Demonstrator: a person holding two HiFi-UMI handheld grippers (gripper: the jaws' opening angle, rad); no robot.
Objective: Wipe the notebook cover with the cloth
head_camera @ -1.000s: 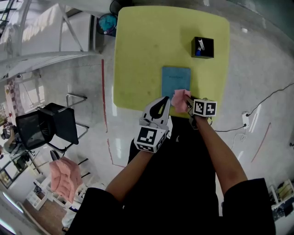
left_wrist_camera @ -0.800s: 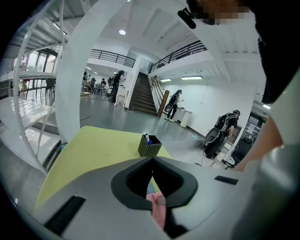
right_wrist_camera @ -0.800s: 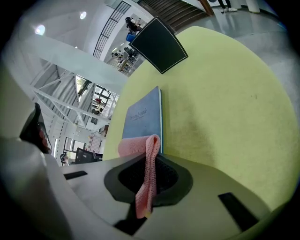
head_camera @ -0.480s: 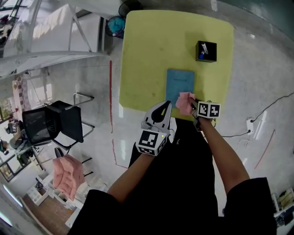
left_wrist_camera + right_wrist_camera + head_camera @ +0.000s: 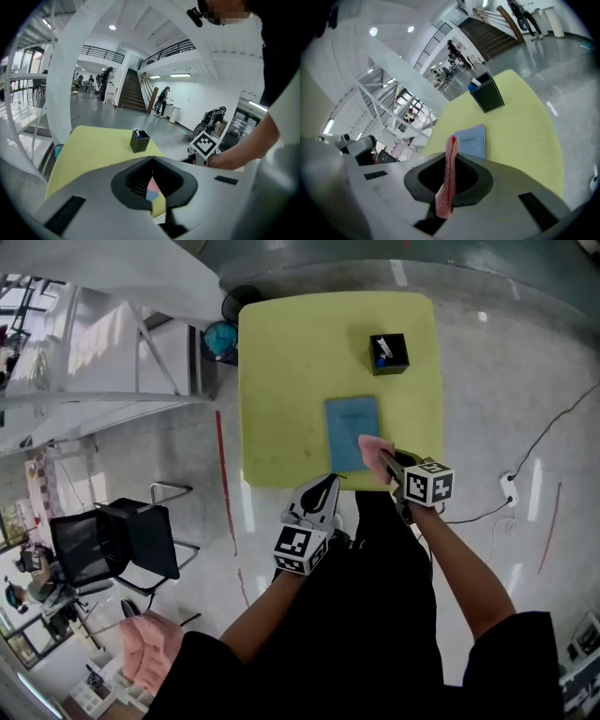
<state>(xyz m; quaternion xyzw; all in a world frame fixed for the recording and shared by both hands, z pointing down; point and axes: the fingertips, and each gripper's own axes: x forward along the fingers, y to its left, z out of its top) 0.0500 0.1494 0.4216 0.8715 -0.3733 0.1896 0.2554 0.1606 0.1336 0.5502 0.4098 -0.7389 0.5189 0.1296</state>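
A blue notebook [image 5: 353, 432] lies flat on the yellow table [image 5: 291, 362], near its front edge; the right gripper view shows the notebook [image 5: 472, 140] just beyond the jaws. My right gripper [image 5: 383, 458] is shut on a pink cloth [image 5: 373, 444], whose folded strip [image 5: 448, 173] stands up between the jaws. It hovers at the notebook's near right corner. My left gripper [image 5: 322, 486] hangs off the table's front edge, left of the notebook, jaws shut with nothing in them.
A black pen holder [image 5: 388, 352] with a blue item stands at the table's far right; it also shows as a box [image 5: 139, 140] in the left gripper view. A black chair [image 5: 117, 535] stands on the floor to the left. A cable [image 5: 553, 432] runs along the floor at right.
The head view has shifted, so the table sits higher and smaller. My right gripper with the cloth has moved slightly right of the notebook's near corner. The left gripper stays shut.
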